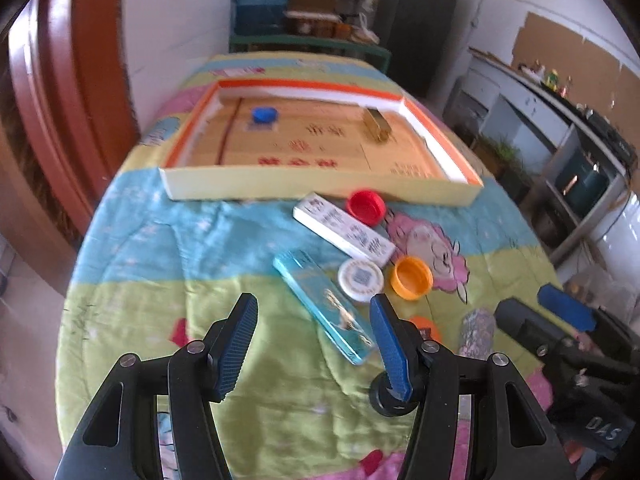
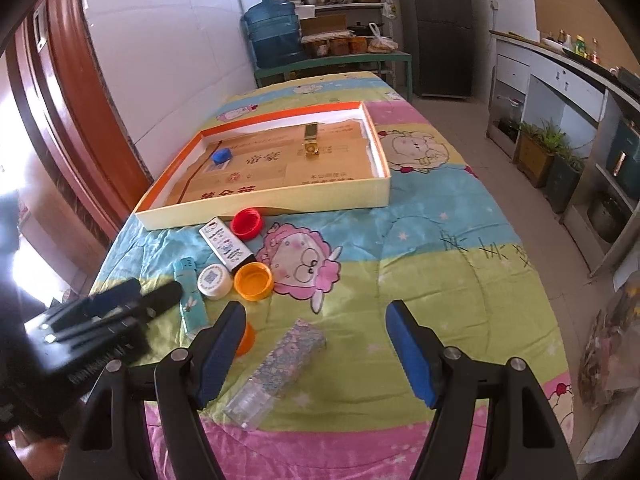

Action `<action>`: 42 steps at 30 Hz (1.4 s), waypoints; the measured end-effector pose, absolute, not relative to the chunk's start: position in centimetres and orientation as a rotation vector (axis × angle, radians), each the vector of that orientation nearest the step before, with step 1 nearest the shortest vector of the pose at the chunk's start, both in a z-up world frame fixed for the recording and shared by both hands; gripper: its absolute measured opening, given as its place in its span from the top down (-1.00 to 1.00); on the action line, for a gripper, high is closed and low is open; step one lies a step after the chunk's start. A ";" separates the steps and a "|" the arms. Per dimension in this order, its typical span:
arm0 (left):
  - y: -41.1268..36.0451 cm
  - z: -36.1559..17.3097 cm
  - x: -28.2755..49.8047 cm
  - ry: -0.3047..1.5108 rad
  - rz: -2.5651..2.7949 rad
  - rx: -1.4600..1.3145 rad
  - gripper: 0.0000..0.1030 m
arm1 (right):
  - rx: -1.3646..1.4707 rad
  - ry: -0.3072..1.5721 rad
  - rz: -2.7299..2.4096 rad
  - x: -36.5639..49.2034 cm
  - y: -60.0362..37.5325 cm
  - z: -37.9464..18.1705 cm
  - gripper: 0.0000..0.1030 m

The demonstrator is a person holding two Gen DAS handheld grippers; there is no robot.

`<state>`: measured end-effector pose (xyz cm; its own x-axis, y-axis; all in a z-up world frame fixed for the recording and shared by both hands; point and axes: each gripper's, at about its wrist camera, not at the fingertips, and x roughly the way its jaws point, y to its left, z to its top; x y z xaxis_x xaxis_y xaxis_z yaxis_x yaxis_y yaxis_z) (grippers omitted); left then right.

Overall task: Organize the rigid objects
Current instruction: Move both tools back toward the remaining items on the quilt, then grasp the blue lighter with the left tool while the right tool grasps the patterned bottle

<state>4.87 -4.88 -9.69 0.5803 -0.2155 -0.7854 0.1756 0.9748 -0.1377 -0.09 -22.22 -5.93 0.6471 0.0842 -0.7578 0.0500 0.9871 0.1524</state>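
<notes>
The left gripper [image 1: 314, 312] hangs open and empty above the teal box [image 1: 324, 306], which lies flat on the quilted table [image 1: 132, 248] beside the white cap [image 1: 360, 280]. The box looks light, stiff and glossy, probably slippery; take it across its narrow sides. The right gripper [image 2: 316, 320] is open too, over the patterned tube [image 2: 280, 364].

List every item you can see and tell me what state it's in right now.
Tray: open, holds blue cap and gold box.
Red cap: hollow side up, on cloth.
Orange cap: hollow side up.
White lid: flat.
Teal box: lying flat.
Left gripper: open, empty.
Right gripper: open, empty.
</notes>
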 end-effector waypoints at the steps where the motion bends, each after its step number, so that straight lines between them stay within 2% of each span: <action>1: -5.2 -10.0 5.0 0.935 -0.227 -0.037 -0.17 | 0.169 0.869 0.017 -0.1 -22.4 -6.0 -0.40; 14: -6.6 -11.4 5.6 0.953 -0.218 0.021 -0.17 | 0.186 0.873 0.025 -0.2 -22.9 -6.3 -0.40; 25: -2.5 -11.3 5.2 0.962 -0.180 -0.038 -0.17 | 0.175 0.911 0.057 -1.1 -21.1 -7.6 -0.40; 33: -2.4 -11.3 5.5 0.958 -0.183 -0.037 -0.17 | 0.151 0.953 0.048 -1.1 -19.6 -9.0 -0.40; 38: -3.5 -11.4 6.4 0.957 -0.172 0.006 -0.17 | 0.106 0.962 0.030 -0.9 -18.9 -9.3 -0.19; 40: -3.9 -11.5 6.6 0.955 -0.165 0.035 -0.17 | 0.082 0.960 0.039 -0.9 -18.4 -9.2 -0.07; 42: -4.1 -11.6 6.7 0.950 -0.166 0.048 -0.17 | 0.081 0.959 0.050 -0.9 -18.3 -9.2 0.13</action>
<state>6.72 -4.06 -11.56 0.5698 -0.1202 -0.8129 0.1621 0.9862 -0.0321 -0.85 -18.35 -9.20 0.5735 0.0790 -0.8154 -0.0068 0.9958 0.0917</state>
